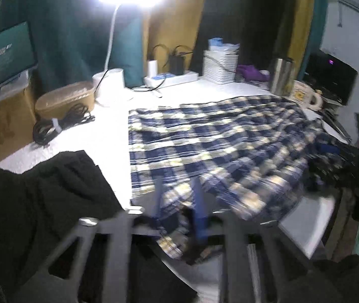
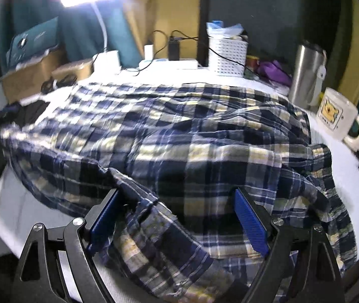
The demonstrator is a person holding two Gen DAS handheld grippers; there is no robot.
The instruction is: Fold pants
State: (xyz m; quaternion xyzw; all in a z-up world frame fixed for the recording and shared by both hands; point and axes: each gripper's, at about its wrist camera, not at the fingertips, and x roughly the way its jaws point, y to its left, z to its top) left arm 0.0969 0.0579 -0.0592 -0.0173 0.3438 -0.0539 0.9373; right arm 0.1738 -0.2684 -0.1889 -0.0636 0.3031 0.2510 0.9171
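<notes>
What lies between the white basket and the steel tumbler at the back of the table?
A purple cloth lies between the white basket and the steel tumbler, seen in both wrist views.

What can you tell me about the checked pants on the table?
The pants are thin, wrinkly cloth checked in navy, white and pale yellow. They lie spread and rumpled across the white table, one edge hanging off its near side. The right claw stands open over a bunched fold. A cream mug sits beside them.
</notes>
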